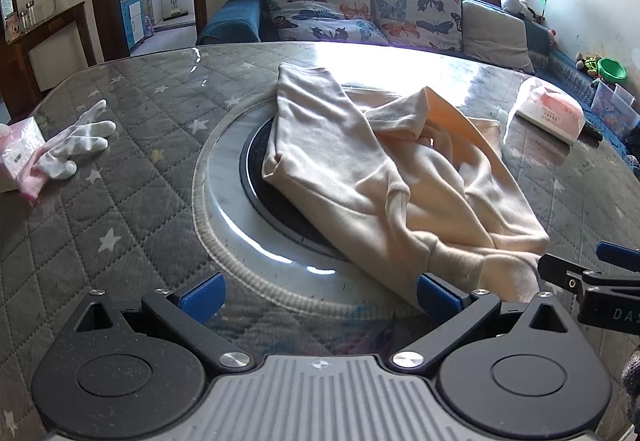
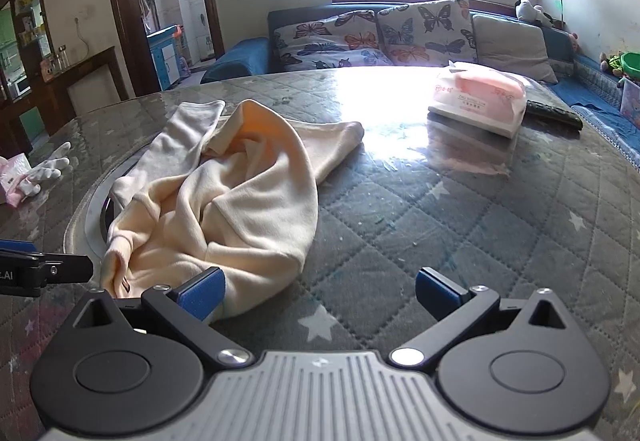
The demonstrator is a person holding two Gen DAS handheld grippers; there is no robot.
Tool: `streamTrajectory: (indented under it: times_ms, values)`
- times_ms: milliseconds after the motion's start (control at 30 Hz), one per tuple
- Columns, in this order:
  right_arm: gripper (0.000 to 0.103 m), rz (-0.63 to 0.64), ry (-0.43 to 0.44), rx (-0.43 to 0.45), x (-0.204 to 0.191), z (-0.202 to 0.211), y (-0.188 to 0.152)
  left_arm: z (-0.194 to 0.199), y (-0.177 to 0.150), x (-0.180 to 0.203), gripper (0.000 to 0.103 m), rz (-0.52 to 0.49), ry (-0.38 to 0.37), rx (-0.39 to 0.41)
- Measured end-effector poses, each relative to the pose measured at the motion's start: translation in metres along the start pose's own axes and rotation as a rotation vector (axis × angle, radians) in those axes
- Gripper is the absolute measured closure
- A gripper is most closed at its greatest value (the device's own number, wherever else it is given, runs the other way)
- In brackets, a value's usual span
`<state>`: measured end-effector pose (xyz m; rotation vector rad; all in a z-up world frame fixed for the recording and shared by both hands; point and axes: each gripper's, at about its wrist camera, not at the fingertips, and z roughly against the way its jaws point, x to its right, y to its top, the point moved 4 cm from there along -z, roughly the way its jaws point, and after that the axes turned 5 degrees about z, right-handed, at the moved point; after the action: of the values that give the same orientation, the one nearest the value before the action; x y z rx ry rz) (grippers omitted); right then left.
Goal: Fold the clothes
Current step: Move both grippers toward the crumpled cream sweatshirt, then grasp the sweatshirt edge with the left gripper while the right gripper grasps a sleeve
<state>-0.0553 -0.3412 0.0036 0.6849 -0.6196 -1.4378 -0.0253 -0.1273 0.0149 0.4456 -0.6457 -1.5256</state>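
Observation:
A cream sweatshirt (image 1: 380,177) lies crumpled on the round table, partly over the dark centre disc (image 1: 256,177). It also shows in the right wrist view (image 2: 224,209). My left gripper (image 1: 318,299) is open and empty, its right blue pad beside the garment's near hem. My right gripper (image 2: 320,295) is open and empty, its left pad at the garment's near edge. The right gripper's tip shows at the right edge of the left wrist view (image 1: 592,273). The left gripper's tip shows at the left edge of the right wrist view (image 2: 48,269).
A white glove (image 1: 72,145) and a pink packet (image 1: 20,157) lie at the table's left. A tissue pack (image 2: 480,101) and a dark remote (image 2: 556,115) lie at the far right. A sofa with butterfly cushions (image 1: 360,13) stands behind the quilted table cover (image 1: 100,233).

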Motion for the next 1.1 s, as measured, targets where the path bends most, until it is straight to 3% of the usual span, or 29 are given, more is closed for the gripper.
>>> streamTrajectory:
  times_ms: [267, 533, 667, 900, 967, 1100]
  values:
    - [0.006, -0.016, 0.008, -0.01, 0.006, -0.011, 0.009, -0.007, 0.012, 0.007, 0.0, -0.018, 0.003, 0.011]
    - [0.014, -0.003, 0.033, -0.011, 0.006, -0.027, 0.028, -0.012, 0.029, 0.024, 0.001, -0.085, -0.044, 0.059]
    - [0.021, 0.004, 0.059, -0.014, 0.004, -0.038, 0.038, -0.019, 0.038, 0.031, 0.01, -0.111, -0.069, 0.071]
    - [0.03, 0.02, 0.098, -0.026, 0.005, -0.072, 0.065, -0.044, 0.05, 0.033, 0.038, -0.132, -0.095, 0.044]
    - [0.036, 0.026, 0.107, -0.028, 0.005, -0.082, 0.073, -0.051, 0.052, 0.033, 0.055, -0.134, -0.103, 0.028]
    - [0.039, 0.057, 0.12, -0.023, 0.0, -0.103, 0.091, -0.058, 0.05, 0.029, 0.075, -0.126, -0.127, 0.006]
